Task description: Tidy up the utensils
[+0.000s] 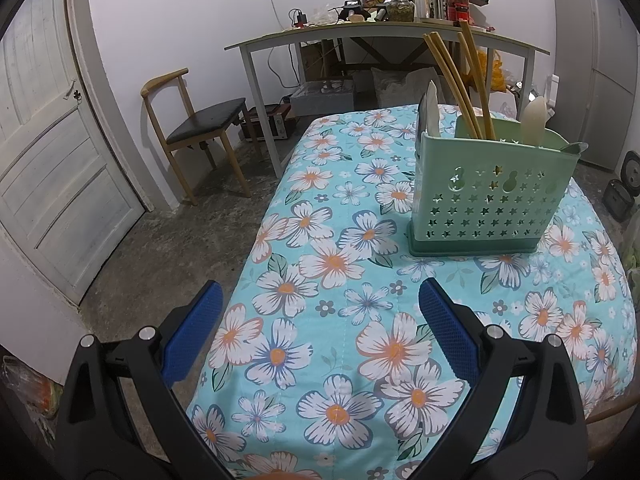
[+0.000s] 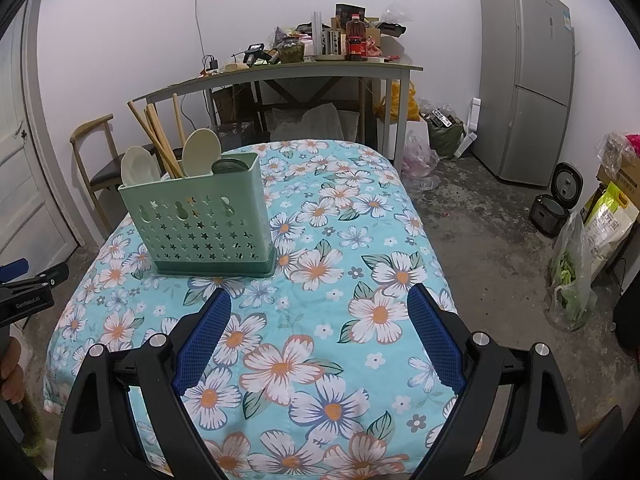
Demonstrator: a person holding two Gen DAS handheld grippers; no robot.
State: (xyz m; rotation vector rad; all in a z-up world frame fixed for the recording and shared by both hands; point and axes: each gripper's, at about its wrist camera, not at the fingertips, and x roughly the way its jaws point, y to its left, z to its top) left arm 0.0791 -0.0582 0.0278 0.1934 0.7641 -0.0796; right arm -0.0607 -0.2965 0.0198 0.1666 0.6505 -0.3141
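Left hand-held gripper [image 1: 320,308] hovers low over floral counter [image 1: 320,360], jaws wide apart, empty. Right hand-held gripper [image 2: 319,310] likewise spread, empty. Green utensil holder [image 2: 208,224] upright at far counter, holding chopsticks [image 2: 158,144], 2 pale spoons [image 2: 202,150].

My left gripper [image 1: 320,300] is a black moulded-plastic frame with two long arms, each ending in a blue finger pad [image 1: 448,330] with a fine dimpled grid texture. Round silver screw heads [image 1: 147,333] sit at the pivots. My right gripper [image 2: 319,306] is built the same: black arms, blue textured pads [image 2: 434,336], silver screws [image 2: 478,337]. In the right wrist view, the left unit's black body carries small white lettering [image 2: 27,304].
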